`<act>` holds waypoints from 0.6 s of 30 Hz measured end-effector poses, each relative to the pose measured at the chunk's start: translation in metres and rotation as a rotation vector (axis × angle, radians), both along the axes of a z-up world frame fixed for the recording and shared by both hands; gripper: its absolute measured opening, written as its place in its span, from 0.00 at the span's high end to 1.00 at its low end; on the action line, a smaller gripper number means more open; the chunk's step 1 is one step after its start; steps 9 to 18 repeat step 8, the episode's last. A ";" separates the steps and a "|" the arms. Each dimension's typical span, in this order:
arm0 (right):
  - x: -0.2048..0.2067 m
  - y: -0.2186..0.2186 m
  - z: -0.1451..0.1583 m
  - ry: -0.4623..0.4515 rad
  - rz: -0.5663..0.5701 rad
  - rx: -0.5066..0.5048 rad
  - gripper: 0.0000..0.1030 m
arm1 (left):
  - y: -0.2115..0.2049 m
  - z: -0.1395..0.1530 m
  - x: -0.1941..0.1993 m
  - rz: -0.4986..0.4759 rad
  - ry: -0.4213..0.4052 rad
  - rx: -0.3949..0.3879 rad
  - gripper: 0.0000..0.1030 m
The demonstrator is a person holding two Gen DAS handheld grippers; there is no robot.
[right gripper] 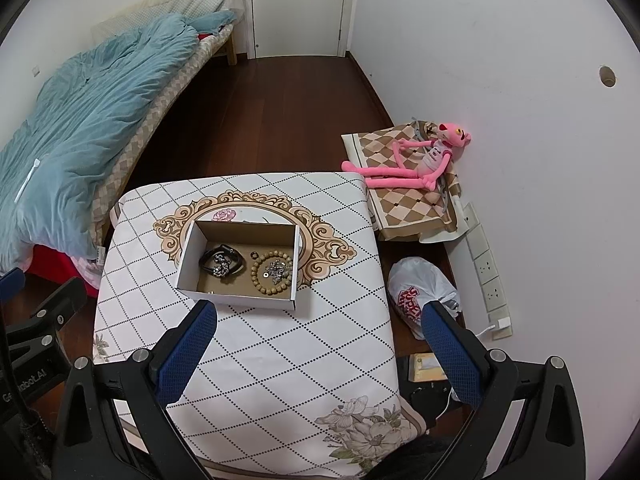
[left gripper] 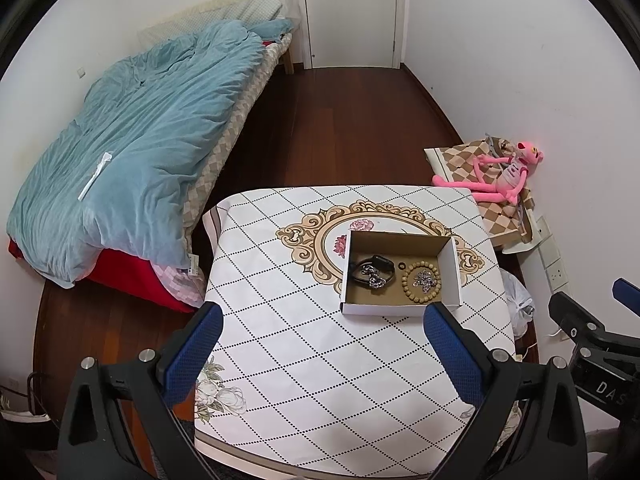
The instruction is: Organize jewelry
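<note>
A shallow cardboard box (left gripper: 384, 307) (right gripper: 236, 298) stands on the patterned table (left gripper: 312, 360) (right gripper: 280, 360). Inside lie a black strap bracelet with a silver chain (left gripper: 372, 272) (right gripper: 222, 262), a small dark ring (left gripper: 401, 266) (right gripper: 253, 255), and a wooden bead bracelet (left gripper: 421, 282) (right gripper: 271, 272) around silver pieces (left gripper: 425, 280) (right gripper: 277, 269). My left gripper (left gripper: 322, 356) is open and empty, above the table's near part, short of the box. My right gripper (right gripper: 320, 354) is open and empty, near the table's right edge. The right gripper also shows in the left wrist view (left gripper: 592, 332).
A bed with a blue duvet (left gripper: 132, 152) (right gripper: 80, 120) lies left. A pink plush toy (left gripper: 500, 176) (right gripper: 416, 160) rests on a checkered cushion by the right wall. A white plastic bag (right gripper: 420, 292) lies on the wooden floor right of the table. A door (left gripper: 352, 12) is at the back.
</note>
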State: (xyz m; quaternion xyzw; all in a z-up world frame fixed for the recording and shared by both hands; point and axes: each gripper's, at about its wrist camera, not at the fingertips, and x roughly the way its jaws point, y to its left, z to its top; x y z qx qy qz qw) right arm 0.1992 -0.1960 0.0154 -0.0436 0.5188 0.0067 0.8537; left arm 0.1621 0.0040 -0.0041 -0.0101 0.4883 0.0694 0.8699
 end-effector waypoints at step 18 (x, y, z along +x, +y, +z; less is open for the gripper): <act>0.001 -0.001 0.002 0.002 0.000 0.000 0.00 | -0.001 0.004 0.001 0.003 -0.012 0.000 0.01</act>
